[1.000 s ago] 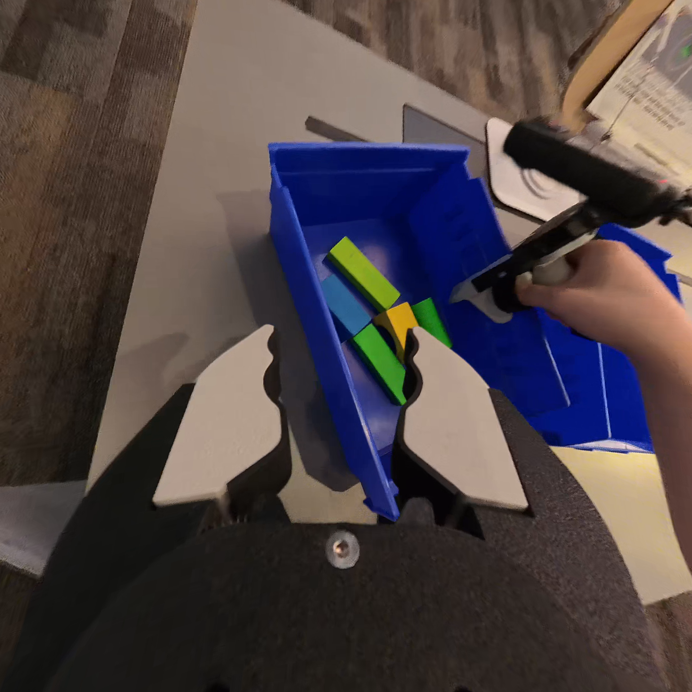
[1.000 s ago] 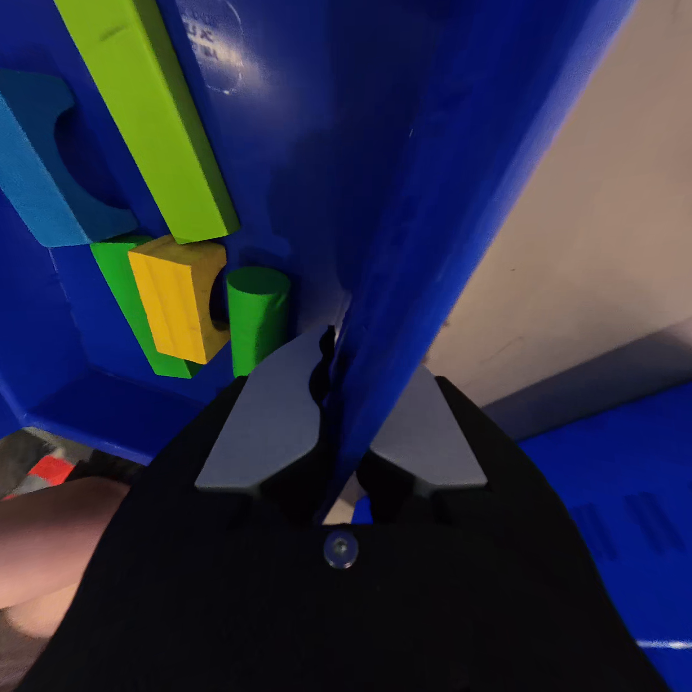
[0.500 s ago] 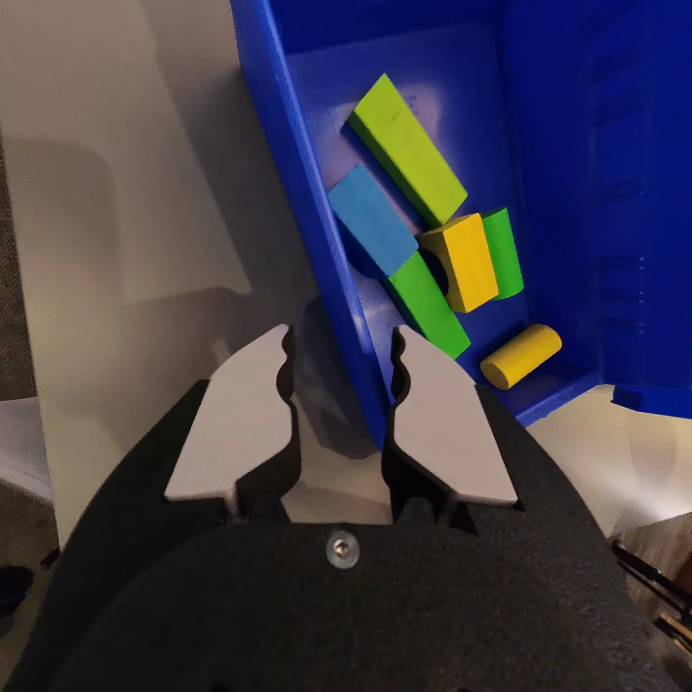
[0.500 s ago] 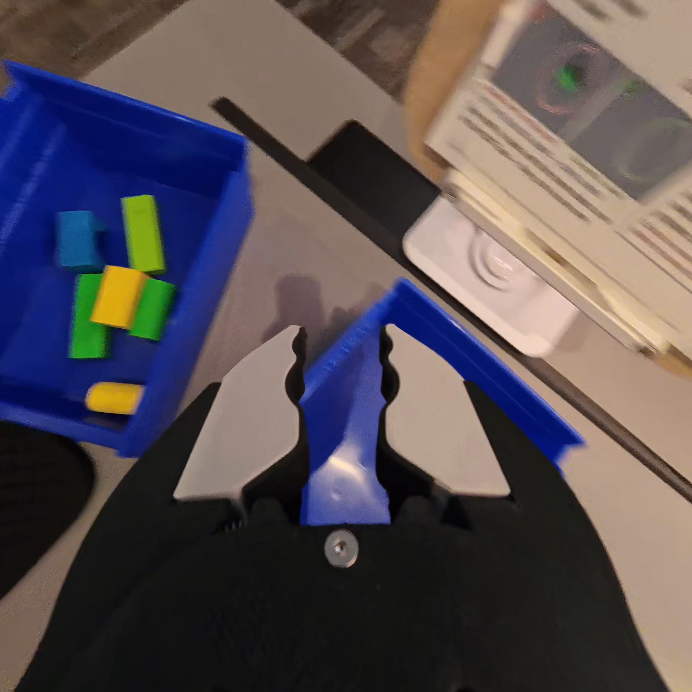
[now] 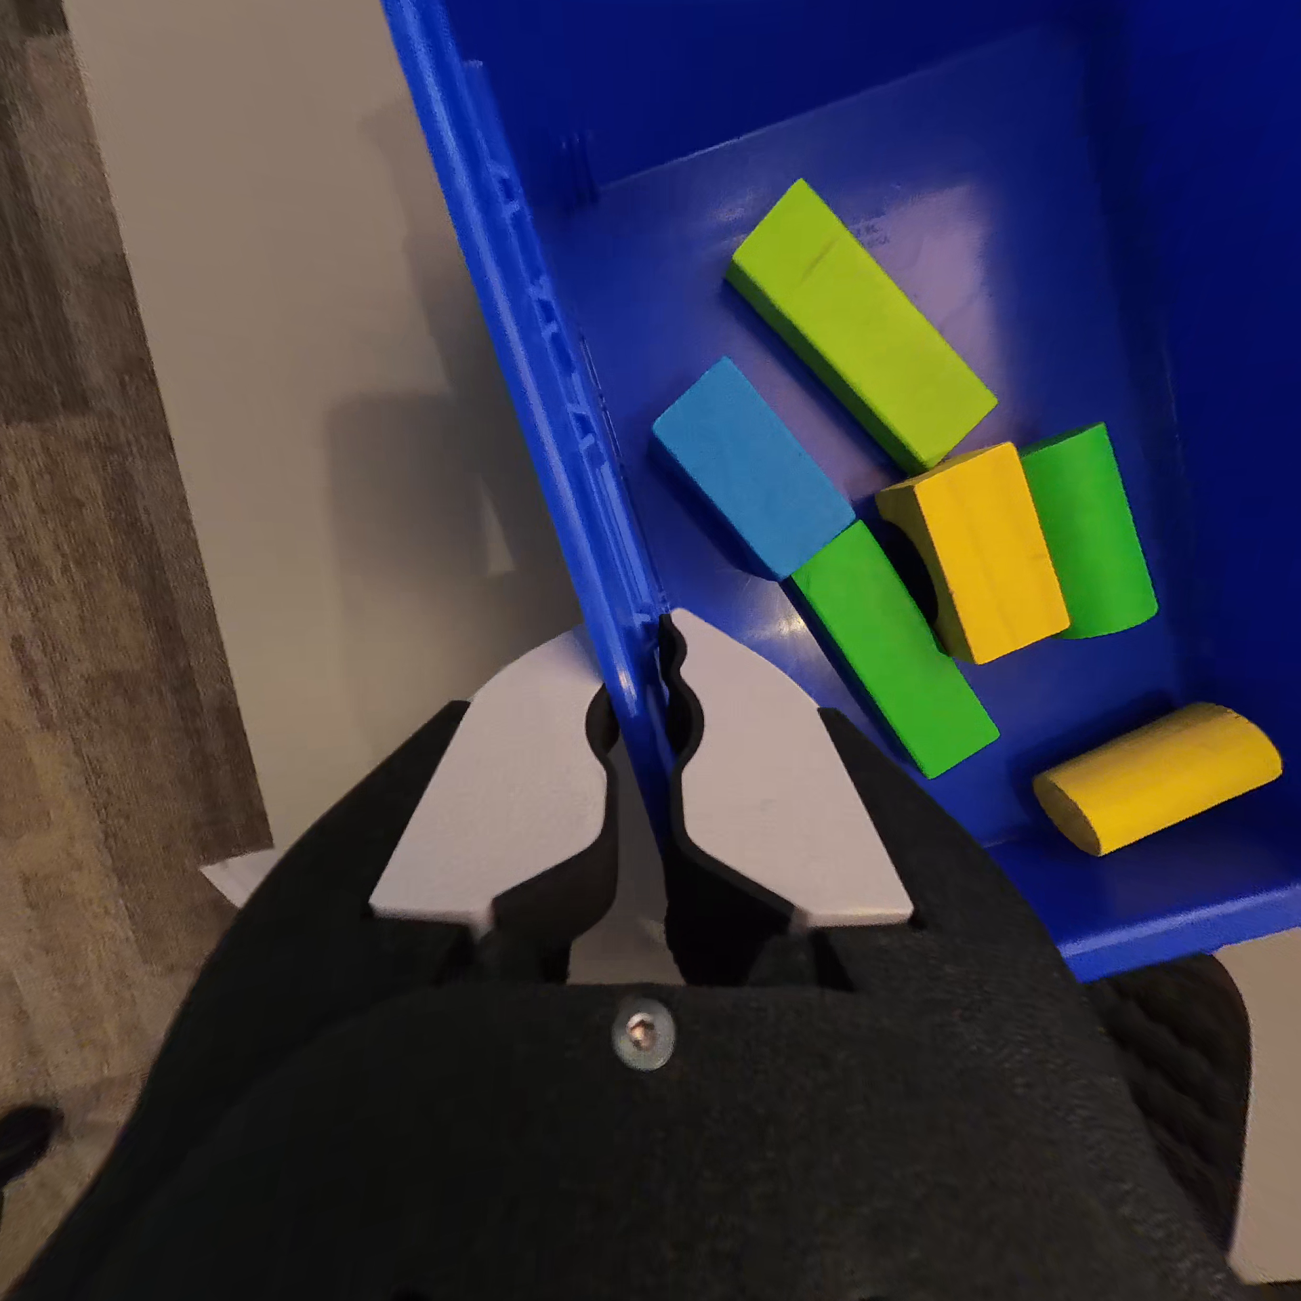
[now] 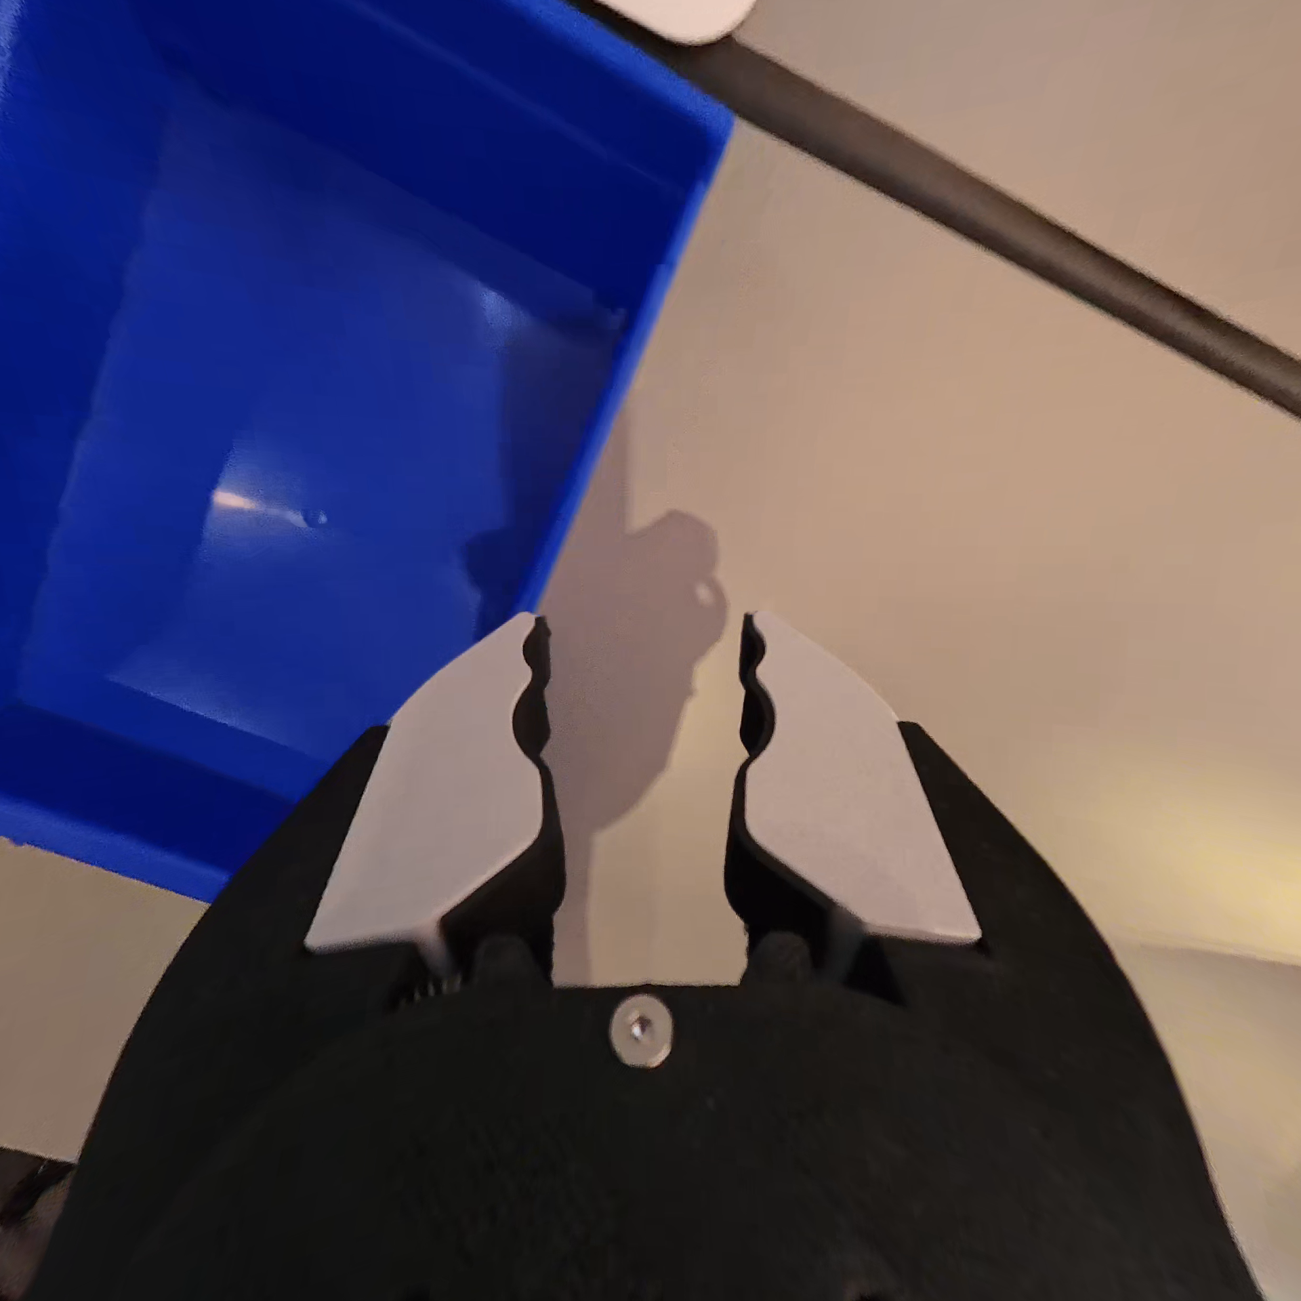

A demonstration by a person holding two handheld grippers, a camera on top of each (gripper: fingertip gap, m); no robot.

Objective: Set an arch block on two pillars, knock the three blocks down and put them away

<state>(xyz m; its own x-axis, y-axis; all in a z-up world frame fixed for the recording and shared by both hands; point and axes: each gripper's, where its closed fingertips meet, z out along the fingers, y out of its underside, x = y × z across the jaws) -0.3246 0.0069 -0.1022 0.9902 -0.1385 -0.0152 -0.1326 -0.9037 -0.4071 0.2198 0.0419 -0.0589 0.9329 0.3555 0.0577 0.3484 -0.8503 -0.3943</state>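
Observation:
A blue bin [image 5: 521, 281] holds several blocks: a long lime block [image 5: 859, 324], a blue arch block [image 5: 753, 464], a green block [image 5: 894, 648], a yellow arch block [image 5: 985, 549], a green rounded block [image 5: 1091, 528] and a yellow cylinder [image 5: 1154, 774]. My left gripper [image 5: 633, 633] is shut on the bin's left wall near its front corner. My right gripper [image 6: 642, 619] is open and empty above the table, just right of a second, empty blue bin [image 6: 281, 422].
The beige table [image 6: 915, 493] lies under both grippers. A black strip [image 6: 1021, 225] crosses it at the back right, with a white object [image 6: 676, 14] behind. Carpet floor [image 5: 84, 563] lies beyond the table's left edge. The tips of one gripper are about 55 cm away from the tips of the other. My right gripper is the nearer one to the white object [image 6: 676, 14]: about 25 cm, against 55 cm.
My left gripper has closed on the wall of the bin with the blocks. My right gripper has let go of the other bin's wall, opened, and now hangs over the table beside it.

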